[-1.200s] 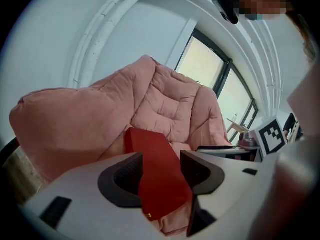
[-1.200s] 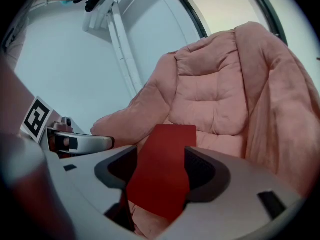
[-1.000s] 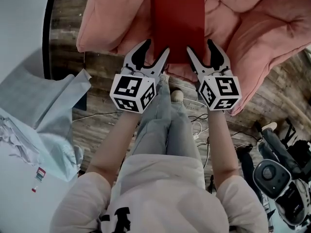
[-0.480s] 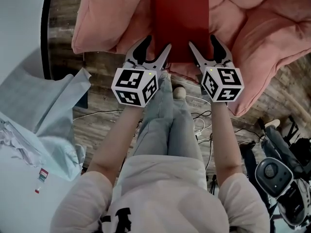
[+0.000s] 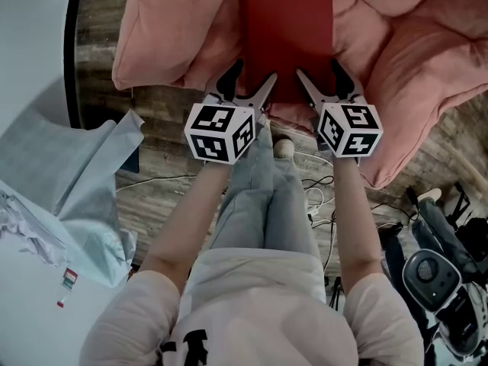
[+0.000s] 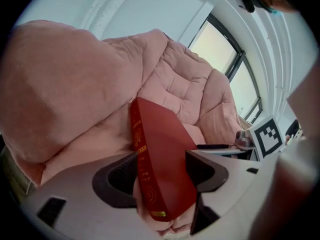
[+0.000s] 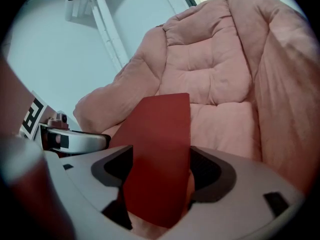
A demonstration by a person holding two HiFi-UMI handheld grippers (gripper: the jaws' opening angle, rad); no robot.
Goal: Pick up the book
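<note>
A dark red hardback book (image 5: pixel 286 36) lies flat on a big pink padded cushion (image 5: pixel 175 29). Both grippers sit at the book's near edge. My left gripper (image 5: pixel 250 78) straddles the near left corner. In the left gripper view the gilt-lettered spine (image 6: pixel 145 169) stands between its jaws, which are opening, with a gap at the left pad. My right gripper (image 5: pixel 320 73) straddles the near right corner. In the right gripper view the red cover (image 7: pixel 160 149) fills the space between its jaws, which are also opening and do not clamp it.
A white round-edged table (image 5: pixel 30 52) and a pale blue cloth (image 5: pixel 69 181) lie at the left. Cables (image 5: pixel 313 197) run over the wooden floor by the person's legs. Black equipment (image 5: pixel 435 280) stands at the lower right. A window (image 6: pixel 220 49) is behind the cushion.
Both grippers have sunk toward the book's near edge and their jaws have spread wider. The book's near corners now sit deeper between the jaws. The book has not moved.
</note>
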